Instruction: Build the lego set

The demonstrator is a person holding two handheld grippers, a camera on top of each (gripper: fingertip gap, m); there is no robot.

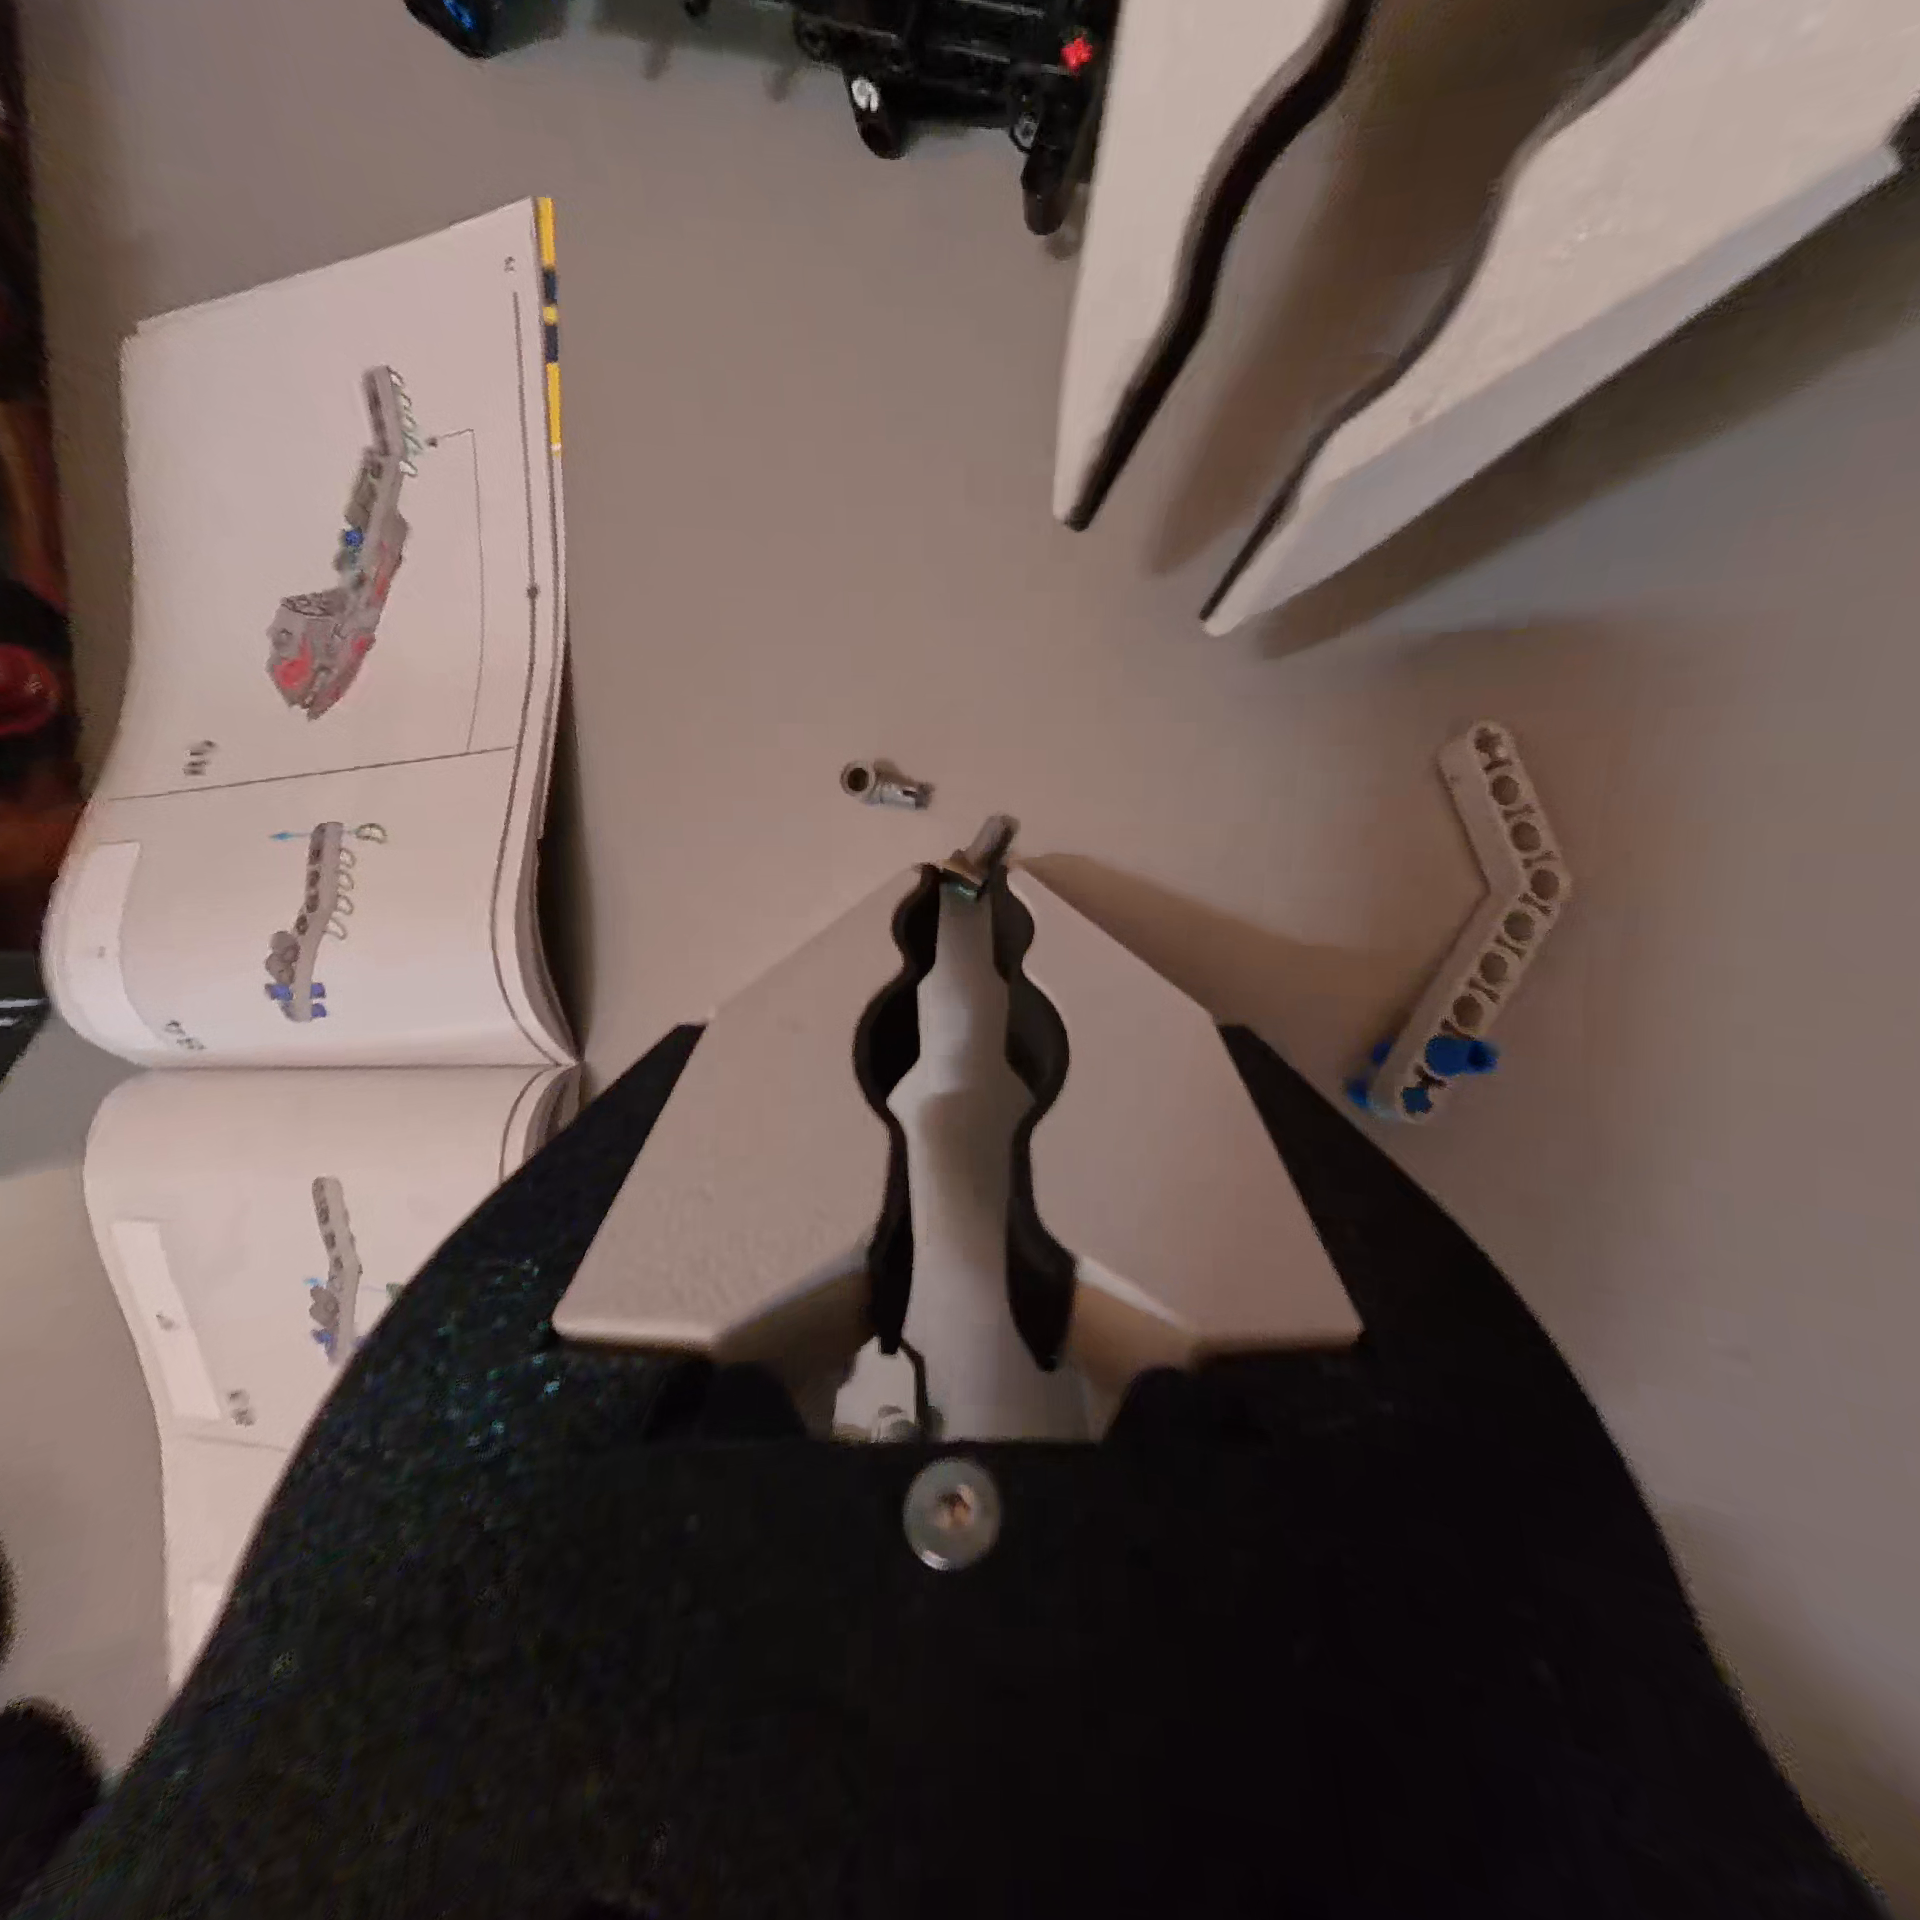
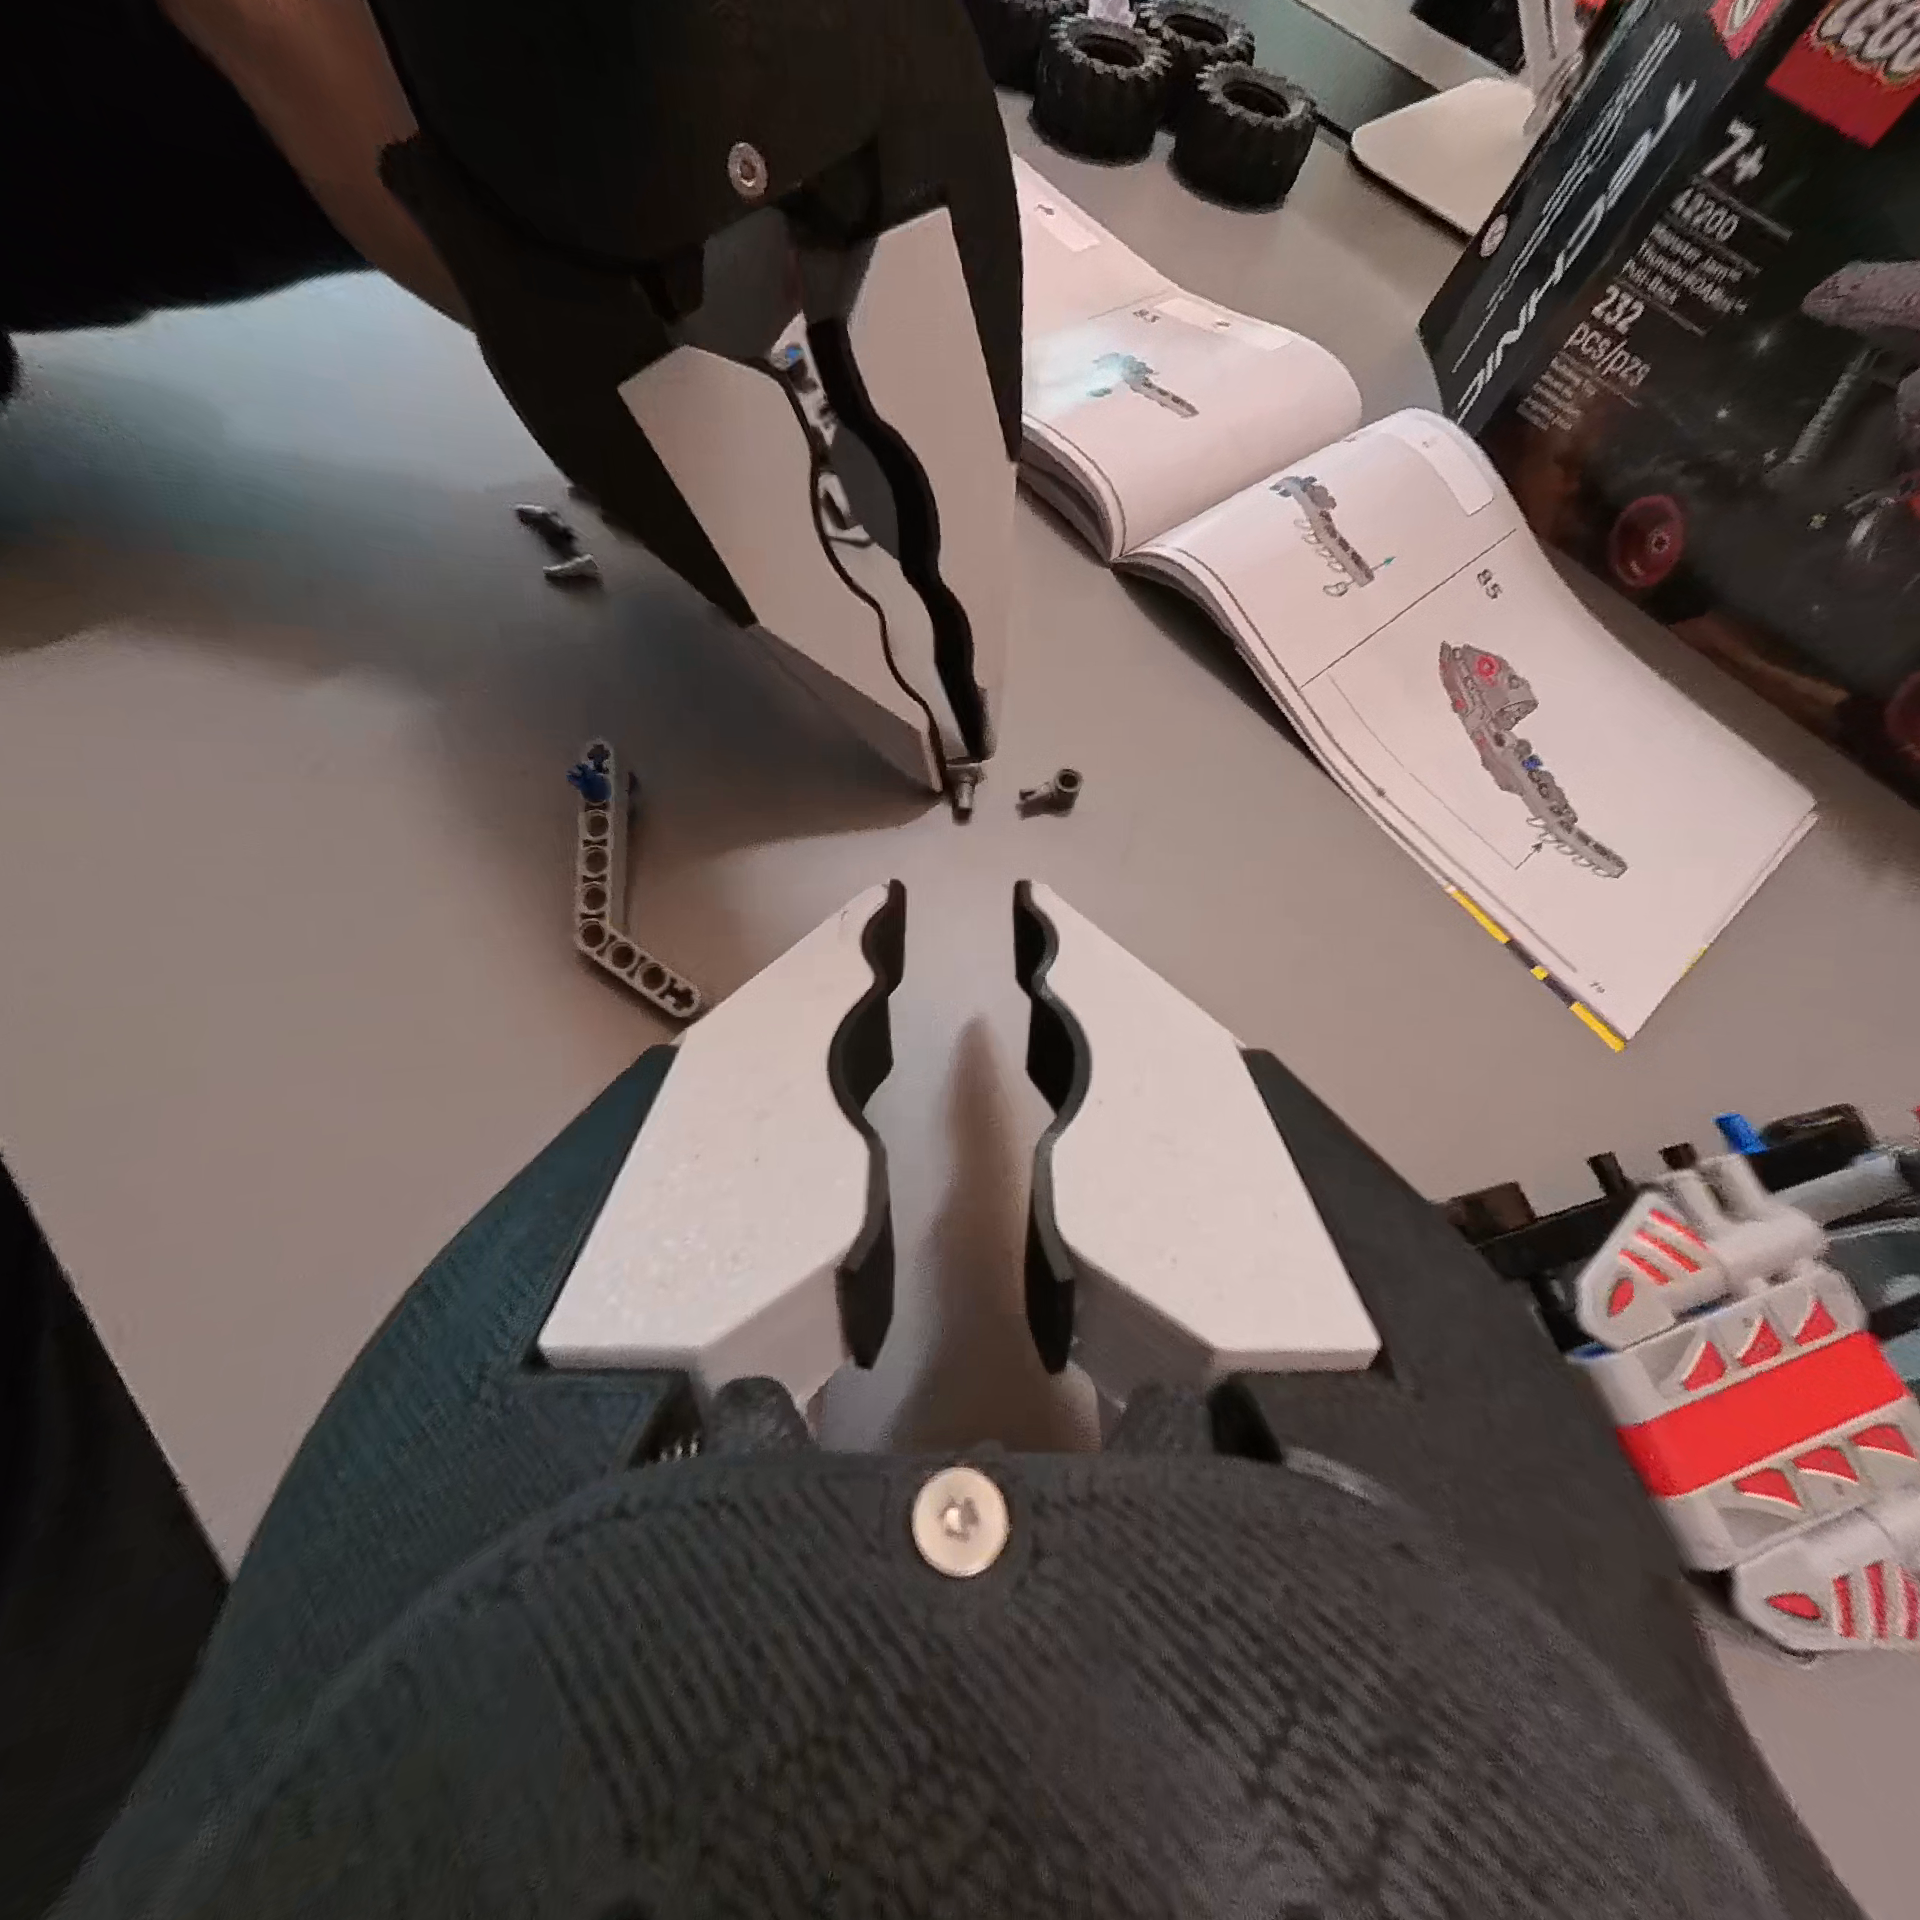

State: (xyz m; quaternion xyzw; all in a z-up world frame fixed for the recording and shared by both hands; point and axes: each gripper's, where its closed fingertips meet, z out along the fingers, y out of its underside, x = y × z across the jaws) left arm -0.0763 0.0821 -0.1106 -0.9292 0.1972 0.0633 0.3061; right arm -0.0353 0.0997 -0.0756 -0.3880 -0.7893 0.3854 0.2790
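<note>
My left gripper (image 1: pixel 966 873) is shut on a small grey pin connector (image 1: pixel 989 844), its tip down at the table; it also shows in the right wrist view (image 2: pixel 961 764) with the pin (image 2: pixel 966 795). A second grey pin connector (image 1: pixel 883 784) lies just beyond it on the table (image 1: pixel 810 520), and shows in the right wrist view (image 2: pixel 1055 792). A light grey bent beam (image 1: pixel 1496 925) with blue pins lies to the right, also seen in the right wrist view (image 2: pixel 613 904). My right gripper (image 2: pixel 958 894) is open and empty, a little short of the pins; it shows in the left wrist view (image 1: pixel 1143 571).
An open instruction booklet (image 1: pixel 322 644) lies at the left, also in the right wrist view (image 2: pixel 1455 644). A black partial model (image 1: pixel 935 73) sits far back. The set's box (image 2: pixel 1704 312), black tyres (image 2: pixel 1153 83), a red-and-grey assembly (image 2: pixel 1766 1392) and loose grey pins (image 2: pixel 561 540) lie around. The gap from one gripper's tips to the other's is roughly 6 centimetres.
</note>
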